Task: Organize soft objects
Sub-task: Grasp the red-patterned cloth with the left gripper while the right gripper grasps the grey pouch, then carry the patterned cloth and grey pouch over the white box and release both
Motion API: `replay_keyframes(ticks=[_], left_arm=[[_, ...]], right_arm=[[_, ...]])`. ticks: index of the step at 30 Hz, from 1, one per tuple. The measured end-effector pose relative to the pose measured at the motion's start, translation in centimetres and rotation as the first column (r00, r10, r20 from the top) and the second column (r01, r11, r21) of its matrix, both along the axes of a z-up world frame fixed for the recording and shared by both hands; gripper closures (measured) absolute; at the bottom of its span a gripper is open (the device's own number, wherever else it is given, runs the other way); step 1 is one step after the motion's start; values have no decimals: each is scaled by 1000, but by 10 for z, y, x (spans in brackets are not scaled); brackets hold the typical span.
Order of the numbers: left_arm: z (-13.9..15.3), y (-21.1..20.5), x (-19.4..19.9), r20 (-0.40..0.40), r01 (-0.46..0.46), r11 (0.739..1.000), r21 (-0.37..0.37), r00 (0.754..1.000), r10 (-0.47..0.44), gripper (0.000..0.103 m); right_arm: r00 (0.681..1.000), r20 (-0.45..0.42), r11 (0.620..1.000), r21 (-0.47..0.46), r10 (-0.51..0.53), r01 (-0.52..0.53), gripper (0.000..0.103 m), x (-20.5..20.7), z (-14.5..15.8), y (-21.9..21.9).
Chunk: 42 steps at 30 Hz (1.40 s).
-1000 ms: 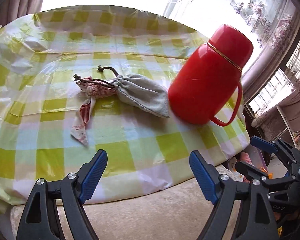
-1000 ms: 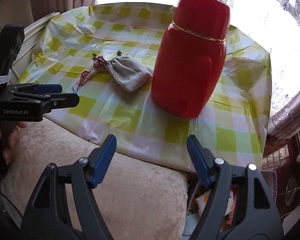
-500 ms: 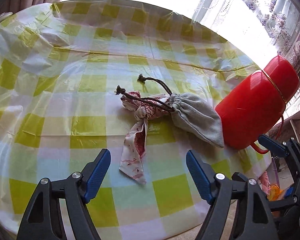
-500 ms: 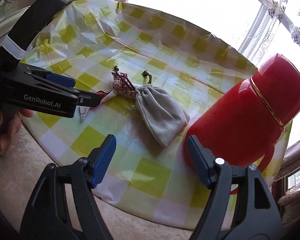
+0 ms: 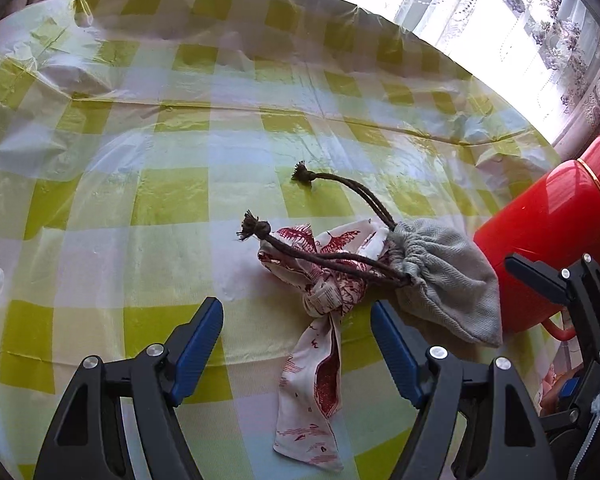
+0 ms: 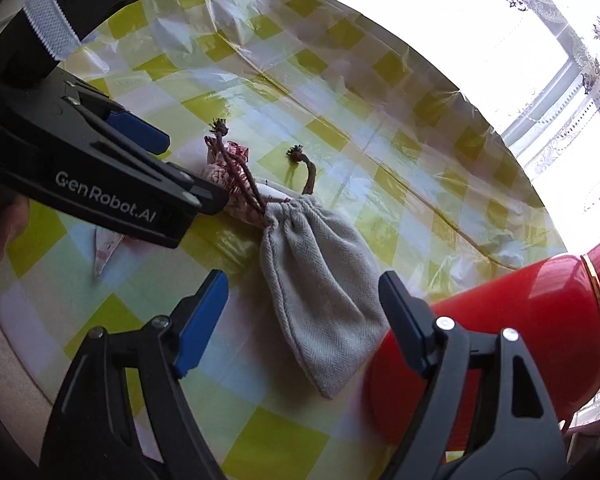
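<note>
A grey drawstring pouch (image 5: 448,280) (image 6: 320,288) lies on the checked tablecloth (image 5: 180,120), its brown cords (image 5: 340,184) trailing away from its gathered mouth. A knotted red-and-white patterned cloth strip (image 5: 320,360) (image 6: 236,176) sticks out of that mouth. My left gripper (image 5: 296,320) hovers open just above the strip's knot, which sits between its blue pads without touching them. My right gripper (image 6: 302,288) hangs over the pouch's body. Its jaws are opening and the pads do not press on the fabric. In the right wrist view the left gripper (image 6: 180,168) reaches in over the strip.
A tall red flask (image 5: 548,248) (image 6: 500,320) with a gold band stands right beside the pouch's closed end, close to my right gripper's fingers (image 5: 540,276). A beige cushion (image 6: 4,340) borders the table's near edge. A bright window with curtains lies beyond the table.
Both grippers have come forward and down, from off the table's near edge to right over the cloth strip and the pouch. The right wrist has rolled. The left jaws have narrowed a little.
</note>
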<state>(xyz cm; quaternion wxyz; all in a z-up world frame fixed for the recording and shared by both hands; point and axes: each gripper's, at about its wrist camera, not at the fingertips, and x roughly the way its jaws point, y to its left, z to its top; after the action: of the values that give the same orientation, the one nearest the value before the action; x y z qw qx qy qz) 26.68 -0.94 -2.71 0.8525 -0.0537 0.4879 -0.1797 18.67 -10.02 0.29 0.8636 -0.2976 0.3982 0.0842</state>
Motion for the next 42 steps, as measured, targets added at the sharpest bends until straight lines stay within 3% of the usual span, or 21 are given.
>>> replay_keyframes(ticks=[6, 8, 10, 13, 16, 28, 42], left_arm=[[-6, -15, 12, 25, 49, 998, 44, 998, -50, 33], [-6, -17, 15, 35, 65, 997, 47, 997, -66, 41], [-6, -19, 17, 41, 72, 997, 41, 996, -74, 57], [-6, -21, 16, 53, 83, 995, 47, 995, -85, 65], [-5, -22, 13, 61, 89, 995, 46, 994, -91, 72], [8, 2, -14, 78, -16, 1000, 15, 997, 14, 74], [30, 14, -56, 125, -81, 996, -28, 989, 83, 75]], right_arm=[[999, -32, 1000, -10, 6, -6, 23, 22, -13, 1], [999, -40, 1000, -3, -1, 1, 23, 29, -16, -1], [998, -55, 1000, 19, -6, 7, 23, 35, -20, -5], [998, -55, 999, 46, -15, 18, 25, 40, -21, -9], [999, -41, 997, 71, -35, 37, 36, 41, -19, -13], [997, -12, 974, 214, -70, 71, 70, 23, 3, -25], [994, -55, 916, 385, -97, 111, 80, -24, 38, -39]])
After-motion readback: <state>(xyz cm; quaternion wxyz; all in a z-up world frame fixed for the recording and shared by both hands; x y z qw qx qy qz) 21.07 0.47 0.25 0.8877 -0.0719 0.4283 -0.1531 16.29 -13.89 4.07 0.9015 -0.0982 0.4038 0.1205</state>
